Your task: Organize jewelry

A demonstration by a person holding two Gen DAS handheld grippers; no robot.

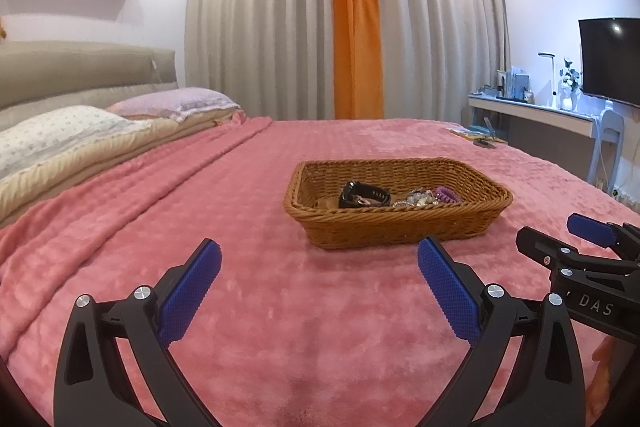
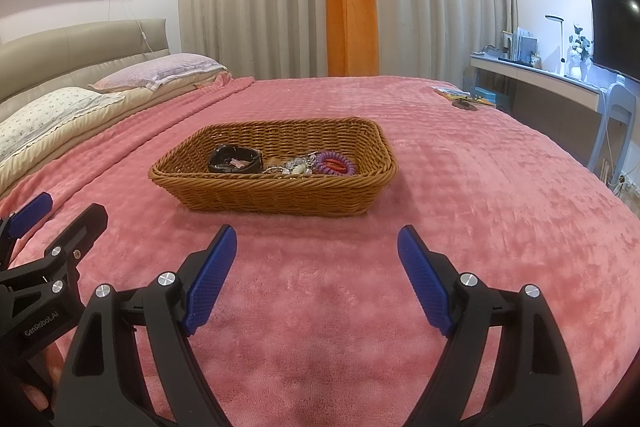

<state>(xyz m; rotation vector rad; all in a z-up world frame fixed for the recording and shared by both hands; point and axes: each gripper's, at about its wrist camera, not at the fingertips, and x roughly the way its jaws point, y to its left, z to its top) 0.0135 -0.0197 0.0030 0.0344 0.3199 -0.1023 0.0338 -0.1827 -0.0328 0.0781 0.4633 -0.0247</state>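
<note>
A brown wicker basket stands on the pink bedspread ahead of both grippers. Inside lie a black watch, a tangle of silver jewelry and a purple coil hair tie. My left gripper is open above the bedspread, short of the basket, with nothing between its blue pads. My right gripper is open too, empty, just short of the basket's near wall. Each gripper shows at the edge of the other's view.
The pink bedspread spreads wide on all sides. Pillows and a padded headboard lie at the left. A booklet and a small dark object rest at the bed's far right corner. A desk with a monitor stands at the right.
</note>
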